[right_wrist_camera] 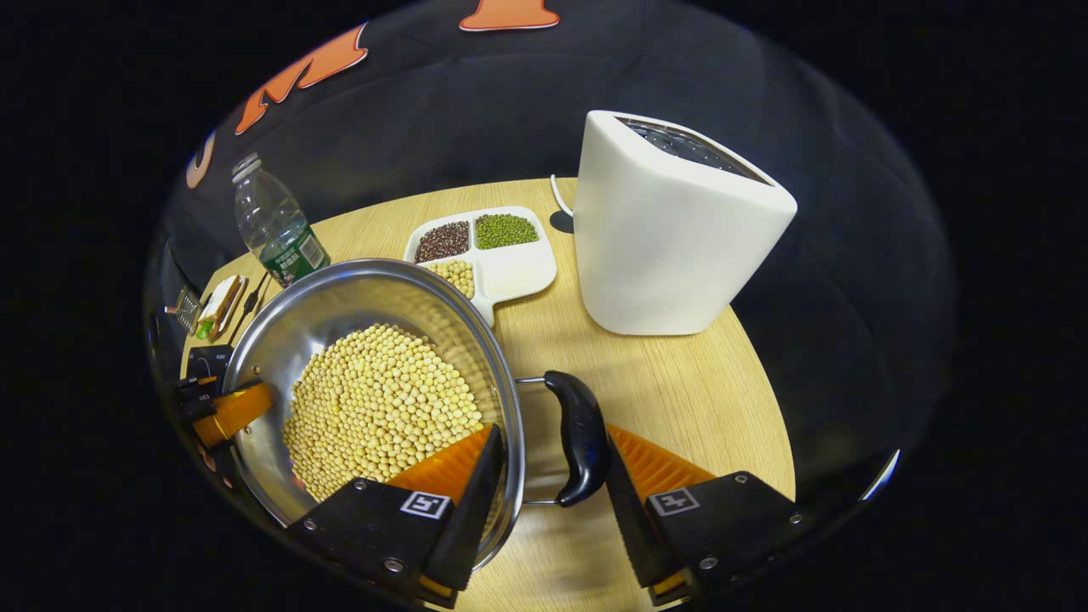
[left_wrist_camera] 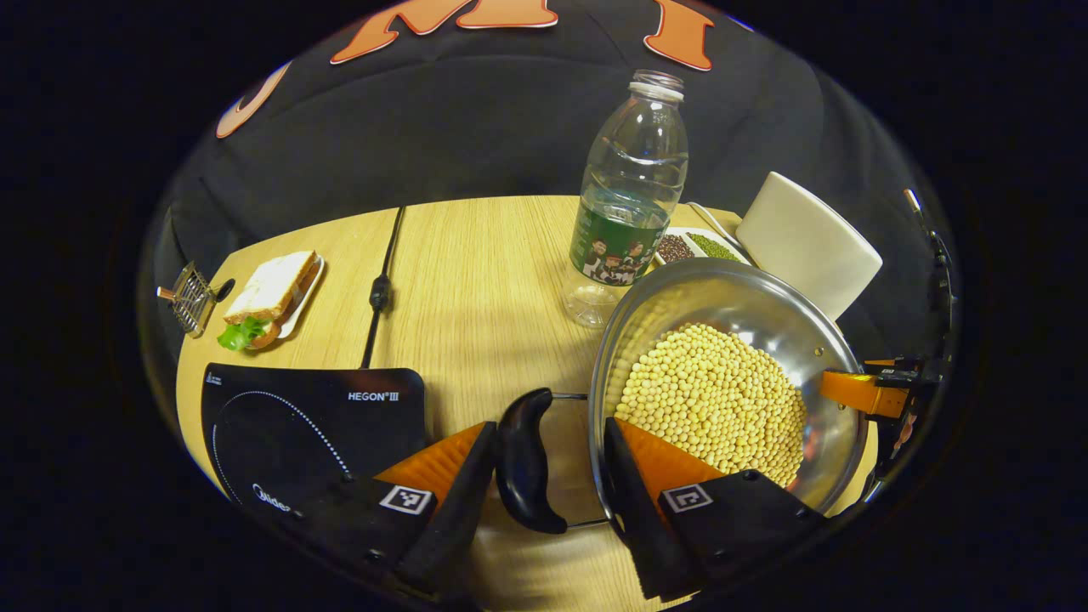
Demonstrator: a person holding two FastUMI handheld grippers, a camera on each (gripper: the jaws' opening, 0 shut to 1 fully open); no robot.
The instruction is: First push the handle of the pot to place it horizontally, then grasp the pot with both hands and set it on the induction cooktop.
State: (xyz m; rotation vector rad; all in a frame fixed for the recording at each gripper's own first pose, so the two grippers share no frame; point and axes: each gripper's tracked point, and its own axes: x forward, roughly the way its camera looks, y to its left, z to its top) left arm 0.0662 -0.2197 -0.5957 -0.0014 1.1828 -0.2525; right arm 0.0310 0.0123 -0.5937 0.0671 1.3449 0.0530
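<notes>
A steel pot [left_wrist_camera: 680, 297] full of yellow soybeans sits just right of the black induction cooktop [left_wrist_camera: 297, 425]. My left gripper [left_wrist_camera: 551, 423] straddles one black side handle [left_wrist_camera: 527, 459]: one finger presses the handle's outside, the other lies against the pot's inner wall. At the opposite side handle [right_wrist_camera: 580, 433], my right gripper [right_wrist_camera: 552, 429] has the same grip. Each gripper is also seen from across the pot: the right gripper [left_wrist_camera: 867, 393] and the left gripper [right_wrist_camera: 225, 410]. Whether the pot [right_wrist_camera: 357, 289] rests on the wooden table [left_wrist_camera: 476, 272] or hangs above it, I cannot tell.
A clear water bottle [left_wrist_camera: 633, 187] stands just behind the pot. A white appliance [right_wrist_camera: 671, 229] and a divided tray of beans [right_wrist_camera: 489, 246] are at the back right. A sandwich on a plate [left_wrist_camera: 272, 293], a small metal rack [left_wrist_camera: 191, 297] and a black cable [left_wrist_camera: 380, 289] lie behind the cooktop.
</notes>
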